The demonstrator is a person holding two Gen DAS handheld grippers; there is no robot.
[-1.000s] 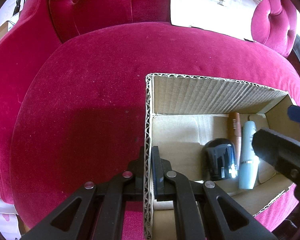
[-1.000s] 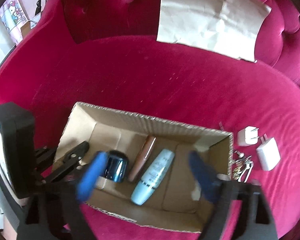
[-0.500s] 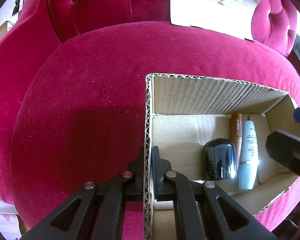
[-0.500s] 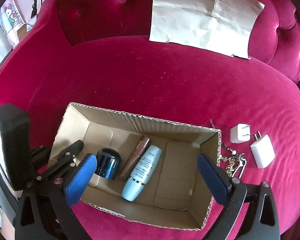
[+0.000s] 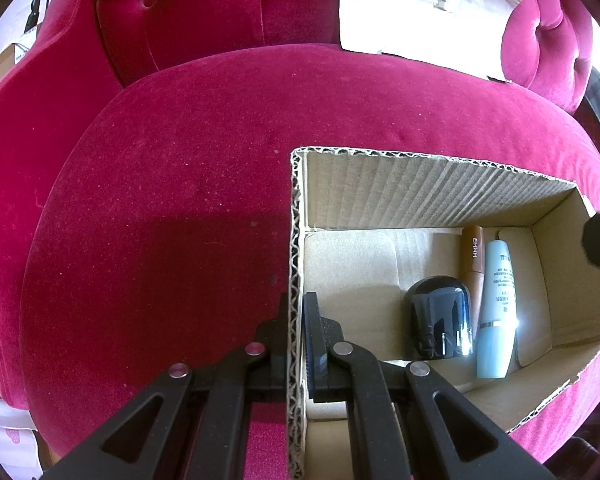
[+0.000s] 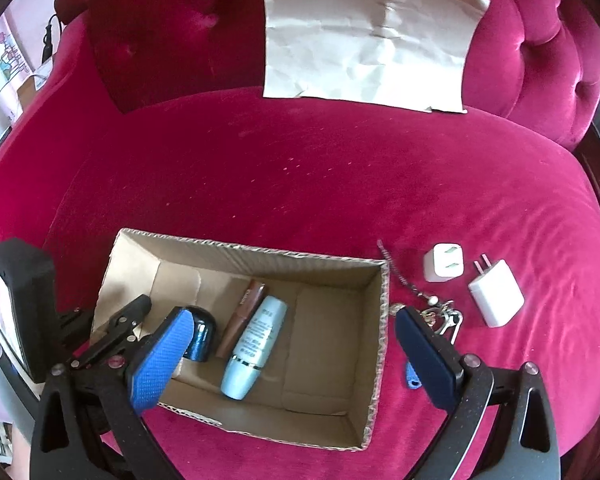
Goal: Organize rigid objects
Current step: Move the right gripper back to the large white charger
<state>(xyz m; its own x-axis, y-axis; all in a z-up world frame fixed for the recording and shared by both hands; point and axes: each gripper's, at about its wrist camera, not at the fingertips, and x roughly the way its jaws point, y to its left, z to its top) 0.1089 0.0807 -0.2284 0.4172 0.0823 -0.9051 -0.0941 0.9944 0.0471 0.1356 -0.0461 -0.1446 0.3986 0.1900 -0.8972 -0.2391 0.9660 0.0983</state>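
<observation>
Where legible: brown tube (image 5: 473, 256) reads "EMMM"; L tool (image 5: 297, 322) clamps box wall (image 5: 294, 264), R tool (image 6: 290, 346) spread.

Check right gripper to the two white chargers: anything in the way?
Nothing visible. The right gripper is open above the box; both white chargers lie bare on the cushion past the box's right wall, keys beside them.

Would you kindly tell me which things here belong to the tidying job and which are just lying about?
Job: cardboard box, dark cap, brown tube, blue bottle, two chargers, keys.
Lying about: crumpled paper, red sofa.
</observation>
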